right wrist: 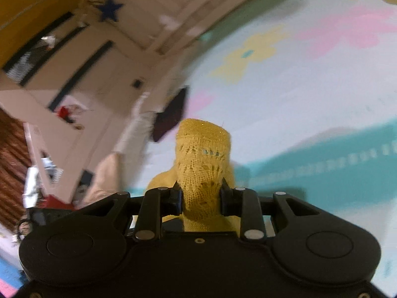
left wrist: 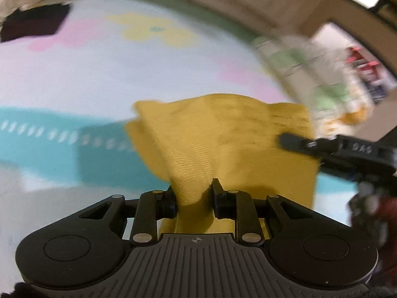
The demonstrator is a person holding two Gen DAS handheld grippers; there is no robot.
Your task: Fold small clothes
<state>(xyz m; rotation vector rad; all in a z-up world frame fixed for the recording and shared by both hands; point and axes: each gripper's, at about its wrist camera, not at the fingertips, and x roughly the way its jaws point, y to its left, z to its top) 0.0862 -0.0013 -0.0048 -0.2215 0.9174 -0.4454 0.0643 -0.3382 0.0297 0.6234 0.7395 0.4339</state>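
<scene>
A mustard-yellow knitted garment (left wrist: 223, 136) hangs stretched above a pastel play mat (left wrist: 99, 74). My left gripper (left wrist: 193, 196) is shut on a bunched fold of it at the near edge. At the right of the left wrist view, the other gripper's black fingers (left wrist: 310, 144) reach onto the same cloth. In the right wrist view, my right gripper (right wrist: 201, 198) is shut on a lacy end of the yellow garment (right wrist: 203, 154), which sticks up between its fingers. Both views are motion-blurred.
A folded dark cloth (left wrist: 34, 22) lies on the mat at far left, also the dark cloth (right wrist: 171, 116) in the right wrist view. A pale patterned bundle (left wrist: 310, 74) sits at the mat's right edge. Beige furniture (right wrist: 86, 74) and a blue star (right wrist: 109, 8) stand beyond the mat (right wrist: 322, 99).
</scene>
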